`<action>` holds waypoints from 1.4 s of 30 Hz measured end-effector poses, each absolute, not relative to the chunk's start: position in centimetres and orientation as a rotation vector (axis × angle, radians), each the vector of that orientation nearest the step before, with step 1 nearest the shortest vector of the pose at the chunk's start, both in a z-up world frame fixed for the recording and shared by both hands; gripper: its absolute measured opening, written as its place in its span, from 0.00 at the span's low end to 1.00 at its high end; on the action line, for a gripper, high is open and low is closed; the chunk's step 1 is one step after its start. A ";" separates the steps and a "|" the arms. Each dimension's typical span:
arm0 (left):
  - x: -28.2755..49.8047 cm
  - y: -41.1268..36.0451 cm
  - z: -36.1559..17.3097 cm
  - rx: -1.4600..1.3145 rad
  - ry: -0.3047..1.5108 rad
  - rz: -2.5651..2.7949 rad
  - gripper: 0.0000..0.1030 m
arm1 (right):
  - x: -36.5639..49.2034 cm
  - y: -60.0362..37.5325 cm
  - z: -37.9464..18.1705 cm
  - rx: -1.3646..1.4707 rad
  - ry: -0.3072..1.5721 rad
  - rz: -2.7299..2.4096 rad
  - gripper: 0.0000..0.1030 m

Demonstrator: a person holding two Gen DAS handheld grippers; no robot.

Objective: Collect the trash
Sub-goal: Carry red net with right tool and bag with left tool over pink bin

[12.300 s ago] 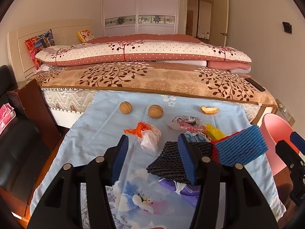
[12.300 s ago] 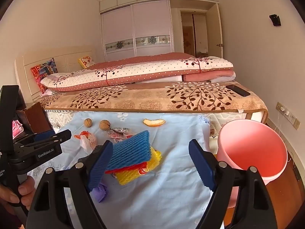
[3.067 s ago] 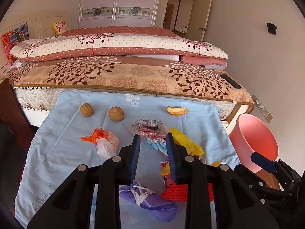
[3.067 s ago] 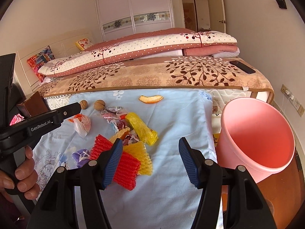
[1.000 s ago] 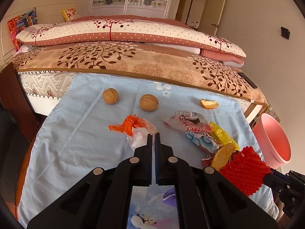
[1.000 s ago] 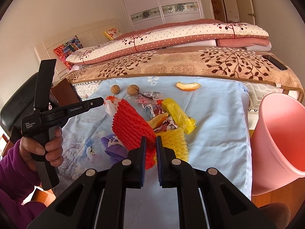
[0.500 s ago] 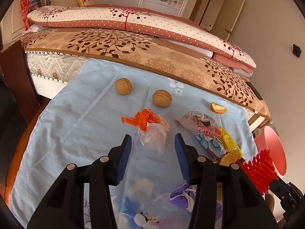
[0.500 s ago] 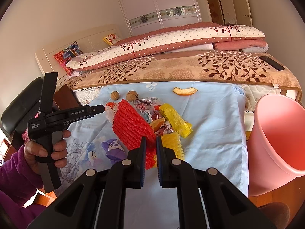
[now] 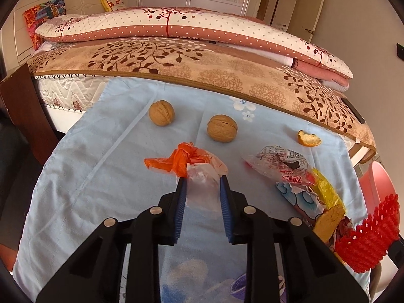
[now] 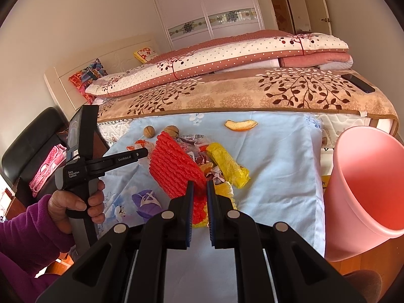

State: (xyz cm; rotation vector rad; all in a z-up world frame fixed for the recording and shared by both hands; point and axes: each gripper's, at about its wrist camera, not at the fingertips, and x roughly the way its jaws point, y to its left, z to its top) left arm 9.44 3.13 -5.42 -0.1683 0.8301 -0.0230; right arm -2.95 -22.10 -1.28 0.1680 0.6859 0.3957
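Note:
My left gripper (image 9: 202,179) is open, its jaws on either side of a crumpled clear and orange plastic bag (image 9: 199,169) lying on the light blue cloth (image 9: 83,166). My right gripper (image 10: 200,186) is shut on a red foam fruit net (image 10: 174,166) and holds it up above the trash pile; the net also shows in the left wrist view (image 9: 371,237). A pink bin (image 10: 366,189) stands to the right of the cloth. A yellow wrapper (image 10: 227,164), a printed snack wrapper (image 9: 280,164) and an orange peel (image 9: 308,139) lie on the cloth.
Two walnuts (image 9: 161,113) (image 9: 222,128) lie at the far side of the cloth. The bed (image 9: 202,63) with folded quilts runs behind it. A black phone (image 10: 358,83) lies on the bed's right end. A black chair (image 10: 32,136) stands at left.
My left gripper opened, moved forward and now has its jaws around the plastic bag. My right gripper stays shut on the red net, held up near the bin.

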 end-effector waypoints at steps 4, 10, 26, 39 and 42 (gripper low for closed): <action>8.9 3.2 -4.5 -0.176 0.817 -0.035 0.23 | -3.0 -22.3 -1.1 0.171 0.678 0.394 0.09; 7.6 1.2 -1.5 -0.151 0.759 -0.124 0.23 | -2.8 -23.6 -0.6 0.195 0.658 0.348 0.09; 5.4 -12.1 3.6 -0.053 0.678 -0.464 0.23 | -2.5 -35.5 0.2 0.264 0.625 -0.119 0.09; 4.2 -23.9 4.0 0.039 0.697 -0.680 0.23 | -3.6 -42.5 -1.6 0.265 0.615 -0.349 0.09; 4.4 -26.0 3.6 0.063 0.710 -0.705 0.23 | -3.6 -43.3 -1.9 0.271 0.616 -0.370 0.09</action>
